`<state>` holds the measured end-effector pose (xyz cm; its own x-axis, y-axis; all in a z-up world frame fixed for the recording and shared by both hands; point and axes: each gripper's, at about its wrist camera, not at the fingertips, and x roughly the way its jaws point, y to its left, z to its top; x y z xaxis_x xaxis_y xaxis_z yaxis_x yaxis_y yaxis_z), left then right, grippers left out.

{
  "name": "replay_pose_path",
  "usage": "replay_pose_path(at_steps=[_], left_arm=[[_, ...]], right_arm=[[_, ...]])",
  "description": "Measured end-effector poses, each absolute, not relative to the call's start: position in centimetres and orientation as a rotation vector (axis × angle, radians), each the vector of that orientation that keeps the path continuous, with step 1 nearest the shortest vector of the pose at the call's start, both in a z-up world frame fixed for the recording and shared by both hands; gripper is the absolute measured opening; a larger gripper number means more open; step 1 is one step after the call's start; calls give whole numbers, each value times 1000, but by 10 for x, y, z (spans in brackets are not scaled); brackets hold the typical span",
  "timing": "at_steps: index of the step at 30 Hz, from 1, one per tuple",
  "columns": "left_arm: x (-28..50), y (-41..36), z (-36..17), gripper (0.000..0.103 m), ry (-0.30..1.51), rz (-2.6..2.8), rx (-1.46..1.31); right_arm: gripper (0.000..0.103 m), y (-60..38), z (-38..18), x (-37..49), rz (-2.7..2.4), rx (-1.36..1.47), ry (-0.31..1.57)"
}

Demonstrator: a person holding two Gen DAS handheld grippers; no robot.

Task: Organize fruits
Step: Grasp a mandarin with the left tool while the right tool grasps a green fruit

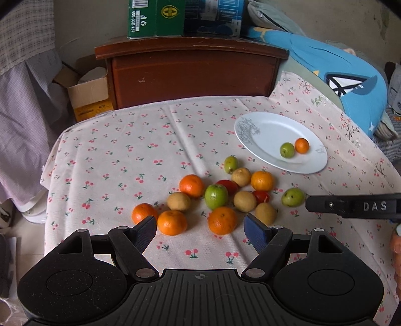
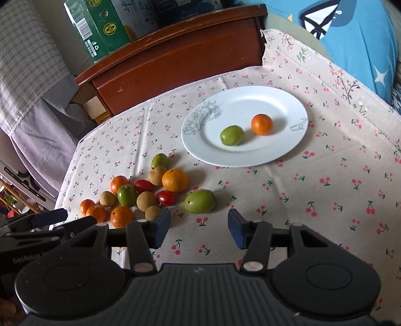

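Observation:
A white plate [image 1: 265,133] [image 2: 283,100] on the cherry-print cloth holds one green fruit [image 1: 287,150] [image 2: 232,135] and one orange [image 1: 302,145] [image 2: 262,124]. A pile of several oranges, green fruits, brown fruits and red tomatoes lies in front of it [image 1: 216,196] [image 2: 145,193]. My left gripper [image 1: 200,232] is open, empty, just short of the pile's two nearest oranges [image 1: 222,220]. My right gripper [image 2: 199,229] is open, empty, with a lone green fruit [image 2: 200,201] [image 1: 292,197] just beyond its fingers. One right finger [image 1: 351,205] shows in the left wrist view.
A brown wooden cabinet [image 1: 193,72] with green [image 1: 155,18] and blue boxes stands behind the table. A blue cushion [image 1: 345,82] lies at the back right. A cardboard box [image 1: 87,97] sits on the floor at left. The cloth's left edge drops off [image 1: 50,175].

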<state>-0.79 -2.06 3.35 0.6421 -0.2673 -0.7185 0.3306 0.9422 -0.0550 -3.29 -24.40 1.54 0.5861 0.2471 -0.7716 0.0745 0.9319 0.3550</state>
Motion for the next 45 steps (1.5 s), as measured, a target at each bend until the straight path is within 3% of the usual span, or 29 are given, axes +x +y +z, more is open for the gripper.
replay_pose_path(at_steps=[13,27,29,42,45], left_arm=[[-6,-36,15,74,787,-389,129],[-7,-50,9,60,742,-447,176],[-9,-50,9,53,730,-468,176],[5,-54,-5,53,780,-441,169],[8,-55,-8,43,790,-445,164]], right_arm=[[52,-239,5,-24,91,371,961],[52,-235,-5,-15,74,358,969],[50,-234,-6,-14,73,357,968],[41,-234,-10,-8,62,365,970],[37,-235,-12,-8,61,369,972]])
